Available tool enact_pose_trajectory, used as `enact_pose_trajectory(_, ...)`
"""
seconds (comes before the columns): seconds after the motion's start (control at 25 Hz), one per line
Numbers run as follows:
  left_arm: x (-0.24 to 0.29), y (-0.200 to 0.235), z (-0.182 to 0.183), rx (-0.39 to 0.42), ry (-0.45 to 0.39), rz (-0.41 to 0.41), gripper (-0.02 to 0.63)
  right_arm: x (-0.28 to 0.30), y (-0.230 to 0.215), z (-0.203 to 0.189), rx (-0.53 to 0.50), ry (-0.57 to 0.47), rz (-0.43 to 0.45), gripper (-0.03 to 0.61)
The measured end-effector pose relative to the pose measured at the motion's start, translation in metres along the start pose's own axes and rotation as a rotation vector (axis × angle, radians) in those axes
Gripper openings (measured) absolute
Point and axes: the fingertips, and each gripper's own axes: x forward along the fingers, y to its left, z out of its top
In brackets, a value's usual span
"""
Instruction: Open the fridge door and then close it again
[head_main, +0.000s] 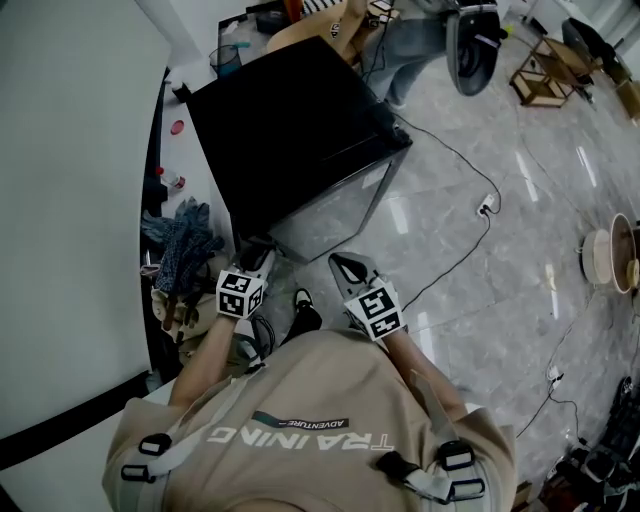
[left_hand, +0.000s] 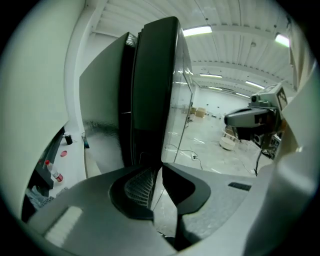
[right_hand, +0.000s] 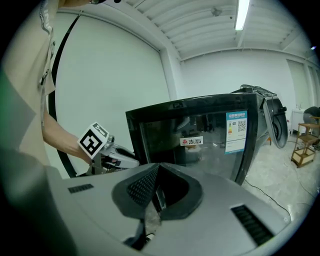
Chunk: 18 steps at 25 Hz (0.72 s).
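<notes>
**A:** What does the head view give you?

**B:** The black fridge (head_main: 290, 130) stands on the floor just ahead of me. Its glass door (head_main: 335, 215) faces me and looks flush with the cabinet. My left gripper (head_main: 256, 262) is near the door's left corner and my right gripper (head_main: 346, 266) is near its front. Neither one touches the door.

**A:** And the left gripper view?

**B:** The jaws are drawn together with nothing between them. They point at the seam where the door's edge meets the cabinet, close to it but not on it.

**A:** The right gripper view?

**B:** The jaws are clenched here too, and empty. Beyond them the door front with its energy label (right_hand: 236, 131) lies flat against the cabinet.

**A:** So how far along are we?

**B:** The door is shut and I have no hold on it. I can't tell from this alone whether the door has already been opened and shut. With both grippers poised at the door, I judge the opening and the closing both remain.
</notes>
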Motion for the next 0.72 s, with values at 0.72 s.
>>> enact_pose_trajectory(0.72, -0.016, -0.078, -0.027, -0.075, -0.01, 0.095, 0.048, -0.029, 0.004, -0.006, -0.025, -0.043, 0.082, -0.005)
